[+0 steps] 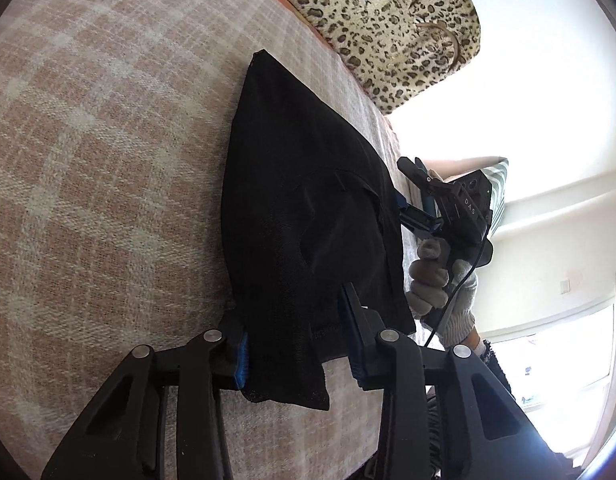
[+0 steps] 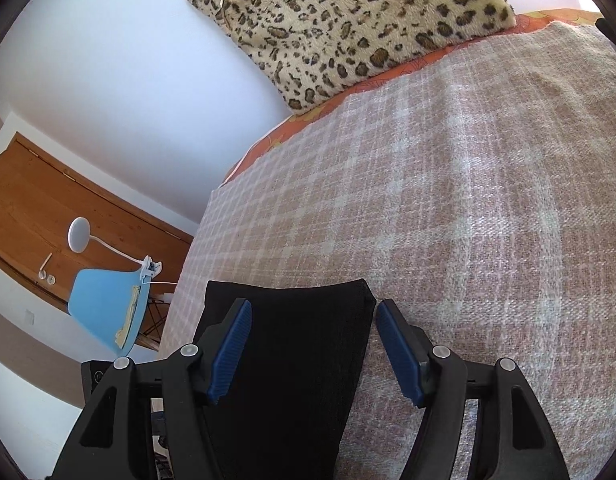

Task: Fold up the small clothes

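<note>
Covering most of both views: checked blanket [image 1: 108,140], spread flat as folding surface. Leopard cushion [image 1: 391,28] at far edge, out of the way. Blue chair [image 2: 104,312] and wooden door [image 2: 36,208] off to the side, unrelated.

Lying flat on blanket: black garment [image 1: 308,208], apparently already folded over once, near corner hanging toward left gripper [image 1: 298,338]. Probably laid out so each tool can take one end for next fold.

Left gripper: partly open, straddling garment's near edge, one blue pad against the cloth, other pad clear of it. Not clamped, no grip.

Right gripper [image 2: 313,350]: wide open, fingers either side of garment's other end, pads [image 2: 232,350] clear of cloth. Holding nothing. Seen from left view at garment's far side, gloved hand [image 1: 431,280] on handle.

Judged: grasp stage, both ends lined up, closing not yet done.
</note>
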Tool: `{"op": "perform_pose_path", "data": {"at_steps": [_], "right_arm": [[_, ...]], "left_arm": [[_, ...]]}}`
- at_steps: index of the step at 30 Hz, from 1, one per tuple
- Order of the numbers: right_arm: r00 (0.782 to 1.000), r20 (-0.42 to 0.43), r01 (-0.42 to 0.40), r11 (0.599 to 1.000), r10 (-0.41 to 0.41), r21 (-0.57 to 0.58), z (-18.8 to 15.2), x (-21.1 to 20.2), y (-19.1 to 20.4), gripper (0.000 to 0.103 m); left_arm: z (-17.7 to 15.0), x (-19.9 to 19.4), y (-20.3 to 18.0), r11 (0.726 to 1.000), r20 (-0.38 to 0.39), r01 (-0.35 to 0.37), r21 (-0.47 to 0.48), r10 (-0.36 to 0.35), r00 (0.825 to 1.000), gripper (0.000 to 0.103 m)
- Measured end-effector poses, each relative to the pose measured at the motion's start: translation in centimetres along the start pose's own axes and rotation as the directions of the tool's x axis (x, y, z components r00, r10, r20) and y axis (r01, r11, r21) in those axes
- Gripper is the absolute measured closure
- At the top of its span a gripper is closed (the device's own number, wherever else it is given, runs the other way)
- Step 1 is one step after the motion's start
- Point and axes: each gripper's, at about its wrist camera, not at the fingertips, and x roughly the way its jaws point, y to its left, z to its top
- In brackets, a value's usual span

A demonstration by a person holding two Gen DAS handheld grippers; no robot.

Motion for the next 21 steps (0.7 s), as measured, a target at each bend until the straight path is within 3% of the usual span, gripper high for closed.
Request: {"op": "perform_pose_path", "data": {"at_steps": [3, 5, 9, 12, 21], "right_arm": [[1.000, -0.004, -0.007, 1.000, 0.007, -0.009, 0.0, 0.4, 0.3, 0.042], [1.000, -0.008, 0.000, 1.000, 0.000, -0.014, 0.0, 0.7, 0.4, 0.048], [0.998, -0.057, -0.018, 1.000, 0.018, 0.011, -0.1, 1.6, 0.4, 0.076], [0.997, -0.064, 0.030, 0.999, -0.032, -0.031, -0.3, 1.8, 1.4, 0.093], [0.997, 0.023, 0.070, 0.990, -0.068, -0.118, 0.2, 0.1, 5.0, 0.099]], "left_arm": [[0.2, 0.4, 0.1, 1.000, -0.002, -0.017, -0.003, 0.017, 1.000, 0.090], [0.3, 0.5, 0.0, 0.999, 0.001, -0.035, 0.010, 0.035, 0.999, 0.093], [0.4, 0.5, -0.8, 0.997, -0.003, -0.055, 0.046, 0.056, 0.998, 0.094], [0.4, 0.0, -2.0, 0.992, 0.008, -0.082, 0.092, 0.081, 0.997, 0.095], [0.3, -0.8, -4.4, 0.958, 0.065, -0.183, 0.223, 0.173, 0.983, 0.096]]}}
